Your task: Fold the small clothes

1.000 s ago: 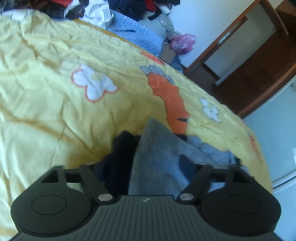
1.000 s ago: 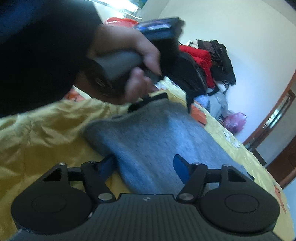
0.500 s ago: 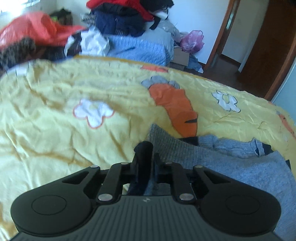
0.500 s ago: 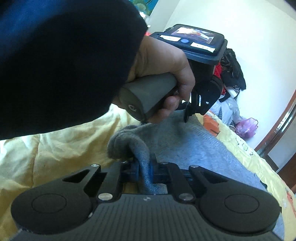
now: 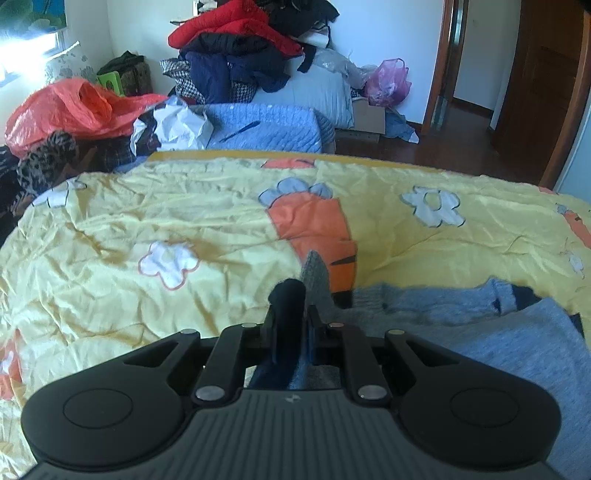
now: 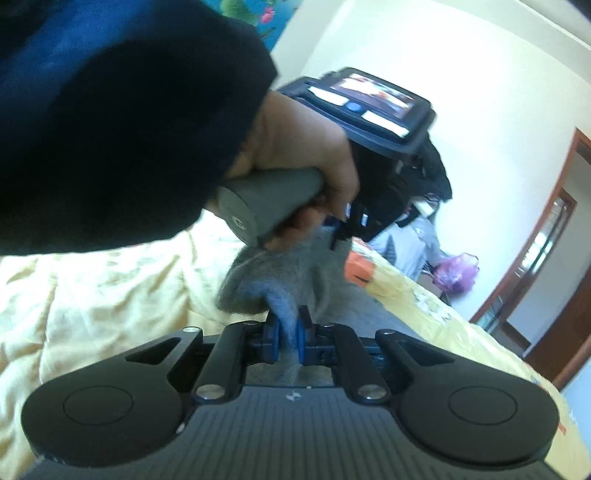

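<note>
A small grey-blue knit sweater [image 5: 480,343] with dark navy trim lies on the yellow flowered bedsheet [image 5: 147,206]. My left gripper [image 5: 291,314] is shut on a navy-and-grey edge of the sweater and holds it lifted. In the right wrist view my right gripper [image 6: 287,332] is shut on another bunched grey edge of the sweater [image 6: 258,284], raised off the sheet [image 6: 92,295]. The left hand and its gripper handle [image 6: 269,206] fill the upper left there, just beyond the held fold.
Piles of clothes and bags stand behind the bed: a red plastic bag [image 5: 74,107], a blue quilted pad [image 5: 266,127], red and dark coats [image 5: 240,33], a pink bag [image 5: 388,79]. A wooden doorway [image 5: 517,74] is at the far right.
Both grippers went from open around the sweater's edges to shut on them, then lifted. The left wrist view has tilted up and shows more of the room.
</note>
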Demonstrator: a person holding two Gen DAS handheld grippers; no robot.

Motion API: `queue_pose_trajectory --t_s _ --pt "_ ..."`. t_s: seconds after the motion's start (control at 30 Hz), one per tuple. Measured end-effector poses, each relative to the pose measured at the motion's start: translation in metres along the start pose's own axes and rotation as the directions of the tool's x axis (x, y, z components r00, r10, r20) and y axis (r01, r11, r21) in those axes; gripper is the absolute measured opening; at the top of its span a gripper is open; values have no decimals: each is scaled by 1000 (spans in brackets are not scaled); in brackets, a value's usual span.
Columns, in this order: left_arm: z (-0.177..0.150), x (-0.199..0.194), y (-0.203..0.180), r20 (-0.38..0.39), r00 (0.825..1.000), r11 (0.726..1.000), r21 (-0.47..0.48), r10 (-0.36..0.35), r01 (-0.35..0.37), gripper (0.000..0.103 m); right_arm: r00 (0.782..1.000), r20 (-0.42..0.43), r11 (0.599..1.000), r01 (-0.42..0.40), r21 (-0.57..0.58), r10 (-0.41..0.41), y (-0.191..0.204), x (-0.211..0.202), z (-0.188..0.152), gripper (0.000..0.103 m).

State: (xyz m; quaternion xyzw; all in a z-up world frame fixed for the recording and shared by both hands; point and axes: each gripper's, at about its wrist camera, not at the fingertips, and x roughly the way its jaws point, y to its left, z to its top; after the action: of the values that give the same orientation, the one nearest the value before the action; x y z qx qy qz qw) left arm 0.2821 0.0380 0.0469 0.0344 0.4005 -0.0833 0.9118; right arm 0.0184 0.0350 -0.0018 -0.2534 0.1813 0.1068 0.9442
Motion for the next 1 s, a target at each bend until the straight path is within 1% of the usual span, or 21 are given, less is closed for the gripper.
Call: queue_pose_trajectory --t_s 0.13,0.23,0.47,0.67,0.87,1.0 --pt "4 -8 -20 21 1000 1000 7 16 -16 14 1000 -10 999 19 38 -19 -23 -8 -13 11" --pt "5 -13 -35 38 999 999 21 31 -32 14 1000 -5 997 20 77 -19 -33 -16 -20 11" --pt "7 -20 -60 61 997 999 20 47 -49 13 999 8 986 36 163 -38 -57 -33 -33 11" --pt "10 -24 -79 77 996 998 33 42 -44 12 999 -1 972 43 230 -44 -78 -36 -46 10" --pt "10 -30 -107 98 995 996 78 25 -33 12 998 2 964 60 259 -63 -90 -44 -56 10" --pt "12 -35 -127 110 994 995 97 6 -17 12 997 -2 952 68 298 -71 -102 -51 -64 10"
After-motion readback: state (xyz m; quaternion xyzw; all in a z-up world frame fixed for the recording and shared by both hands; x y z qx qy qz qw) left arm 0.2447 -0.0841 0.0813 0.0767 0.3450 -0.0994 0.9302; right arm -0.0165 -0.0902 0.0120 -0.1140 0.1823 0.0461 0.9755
